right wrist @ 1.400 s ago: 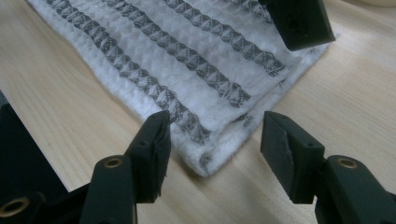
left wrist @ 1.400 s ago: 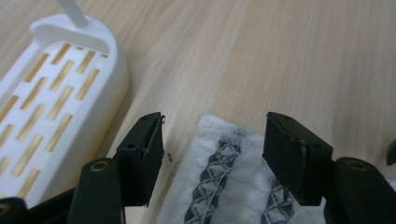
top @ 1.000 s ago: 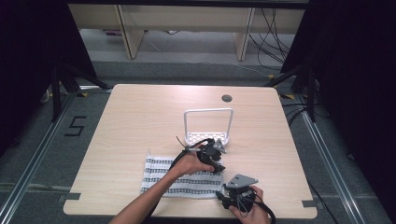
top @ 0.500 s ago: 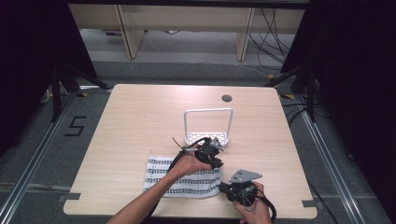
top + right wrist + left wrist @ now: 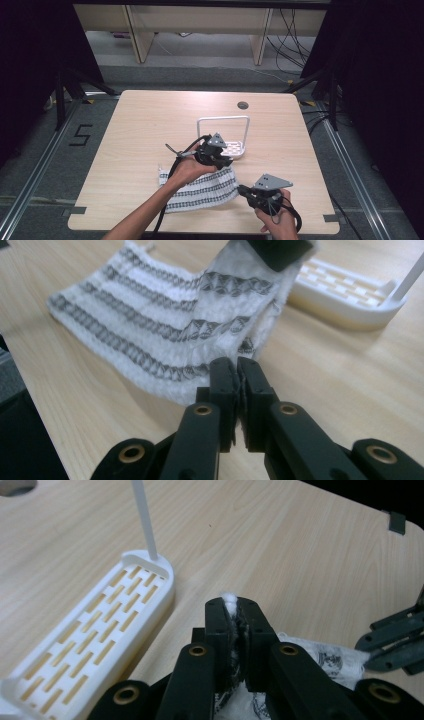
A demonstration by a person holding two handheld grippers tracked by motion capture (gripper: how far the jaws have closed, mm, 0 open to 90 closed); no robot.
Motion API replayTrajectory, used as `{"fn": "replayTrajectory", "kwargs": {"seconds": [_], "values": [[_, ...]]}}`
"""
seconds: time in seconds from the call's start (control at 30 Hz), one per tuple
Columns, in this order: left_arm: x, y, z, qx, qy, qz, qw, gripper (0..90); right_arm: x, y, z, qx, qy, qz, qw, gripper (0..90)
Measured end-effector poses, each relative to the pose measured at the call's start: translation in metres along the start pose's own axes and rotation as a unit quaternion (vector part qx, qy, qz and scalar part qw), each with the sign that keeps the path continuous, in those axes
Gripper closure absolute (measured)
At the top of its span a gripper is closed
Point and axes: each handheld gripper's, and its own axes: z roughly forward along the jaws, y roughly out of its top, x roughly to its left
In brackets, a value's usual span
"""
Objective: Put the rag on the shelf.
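R hand-held gripper lower, towel pinched

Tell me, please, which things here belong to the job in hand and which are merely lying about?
In the job:
striped towel
left hand-held gripper, pinching one corner
right hand-held gripper, shut at the towel's edge

Lying about:
white rack
table, with its round hole

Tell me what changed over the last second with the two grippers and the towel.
The right gripper drew slightly back toward the table's near edge, shut on the white, grey-striped woven towel. The left gripper stayed clamped on the towel's far corner beside the white slotted plastic rack, which did not move.
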Motion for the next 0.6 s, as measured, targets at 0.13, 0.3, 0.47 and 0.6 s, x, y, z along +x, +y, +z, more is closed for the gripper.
{"fn": "replayTrajectory", "kwargs": {"seconds": [0.13,0.3,0.47,0.6], "values": [[-0.005,0.013,-0.026,-0.024,0.028,-0.002,0.9993,84.5,-0.004,0.016,-0.013,-0.029,-0.002,-0.013,0.9995,86.9],[-0.009,0.026,-0.053,-0.058,0.046,-0.009,0.9972,84.7,-0.01,0.044,-0.031,-0.057,-0.018,-0.015,0.9981,87.2],[-0.012,0.042,-0.09,-0.092,0.054,-0.024,0.994,84.8,-0.02,0.077,-0.046,-0.105,-0.033,-0.026,0.9936,87.4],[-0.013,0.051,-0.111,-0.12,0.058,-0.033,0.9905,84.7,-0.022,0.098,-0.055,-0.127,-0.036,-0.034,0.9907,87.5]]}}
